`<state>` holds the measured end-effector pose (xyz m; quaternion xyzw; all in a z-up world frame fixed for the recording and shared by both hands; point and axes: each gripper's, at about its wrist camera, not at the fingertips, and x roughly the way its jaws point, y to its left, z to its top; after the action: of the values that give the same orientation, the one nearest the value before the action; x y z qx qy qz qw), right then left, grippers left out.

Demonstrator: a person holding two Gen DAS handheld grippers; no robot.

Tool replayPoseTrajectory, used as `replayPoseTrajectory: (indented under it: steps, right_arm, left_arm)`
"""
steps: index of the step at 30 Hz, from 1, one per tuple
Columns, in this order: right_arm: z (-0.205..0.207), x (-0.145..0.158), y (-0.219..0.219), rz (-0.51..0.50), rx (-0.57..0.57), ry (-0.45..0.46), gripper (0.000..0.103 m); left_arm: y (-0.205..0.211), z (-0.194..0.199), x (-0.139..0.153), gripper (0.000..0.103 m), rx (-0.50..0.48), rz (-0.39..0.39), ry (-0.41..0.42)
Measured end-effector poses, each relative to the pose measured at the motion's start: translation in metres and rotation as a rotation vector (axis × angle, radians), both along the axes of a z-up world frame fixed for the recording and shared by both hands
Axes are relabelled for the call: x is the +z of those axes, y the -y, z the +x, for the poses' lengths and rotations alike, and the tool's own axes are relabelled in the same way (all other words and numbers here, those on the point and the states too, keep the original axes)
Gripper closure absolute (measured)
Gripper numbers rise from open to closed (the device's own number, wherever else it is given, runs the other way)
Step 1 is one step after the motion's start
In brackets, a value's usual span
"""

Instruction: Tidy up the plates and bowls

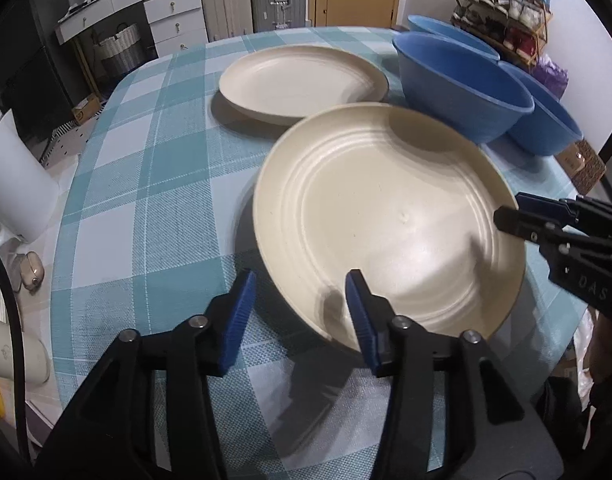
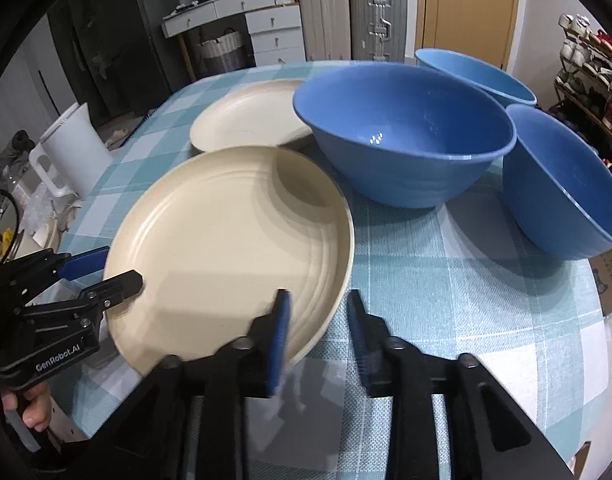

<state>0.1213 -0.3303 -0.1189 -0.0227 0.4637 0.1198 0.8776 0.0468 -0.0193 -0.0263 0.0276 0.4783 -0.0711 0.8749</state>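
Resting on the checked worktop (image 1: 146, 184), the near cream plate (image 1: 382, 216) is the thing in hand, and every place below is told from it. Both grippers stand at its rim with fingers apart and nothing clamped: the left gripper (image 1: 302, 304) straddles the near edge, one blue pad (image 1: 360, 312) over the plate's inside and the other pad outside over the cloth, and the right gripper (image 2: 318, 328) does the same at the opposite edge. Neither pad visibly presses the rim, so I judge the plate is lying free.

Beyond the plate lies a second cream plate (image 1: 302, 80), just apart from it. To the right of the near plate stand three blue bowls: the nearest bowl (image 2: 402, 132) close behind its far edge, another bowl (image 2: 562, 184) further right, and a third bowl (image 2: 474, 72) behind those two.

Doing this step well probably means stacking cream on cream. If the near plate is to go onto the far one, each gripper should bite the rim squarely, at opposite points, before lifting. Keep the plate level, since a shallow rim slips easily from narrow pads. Carry it clear of the nearest bowl's flared lip, then lower it centred so the ridged rings nest.
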Motion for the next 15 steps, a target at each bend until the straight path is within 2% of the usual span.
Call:
replayPoseTrajectory:
  steps: [1,3,5,7,8,9,12,14,15]
  right_arm:
    - [-0.001,0.003,0.0,0.009,0.004,0.01,0.054]
    - [-0.004,0.009,0.002,0.029,0.013,0.024,0.05]
    - [-0.006,0.014,0.003,0.034,0.02,0.036,0.041]
    - [-0.008,0.021,0.004,0.049,0.032,0.058,0.027]
    - [-0.009,0.024,0.005,0.061,0.036,0.069,0.024]
    - [-0.009,0.027,0.007,0.071,0.037,0.081,0.02]
    - [-0.007,0.035,0.01,0.083,0.038,0.098,0.019]
    - [-0.006,0.04,0.012,0.09,0.04,0.112,0.012]
    - [-0.005,0.042,0.013,0.092,0.041,0.121,0.005]
  left_arm:
    - [-0.002,0.0,0.002,0.053,0.002,-0.012,0.007]
    - [-0.007,-0.001,0.007,0.045,0.014,-0.035,0.021]
    - [-0.014,-0.001,0.013,0.036,0.031,-0.065,0.038]
    - [-0.022,-0.002,0.019,0.028,0.052,-0.103,0.054]
    - [-0.025,-0.003,0.022,0.023,0.061,-0.118,0.061]
    - [-0.028,-0.003,0.025,0.023,0.073,-0.132,0.069]
    - [-0.035,-0.004,0.033,0.02,0.089,-0.164,0.09]
    - [-0.038,-0.006,0.039,0.007,0.099,-0.173,0.109]
    - [-0.04,-0.007,0.041,0.001,0.106,-0.176,0.118]
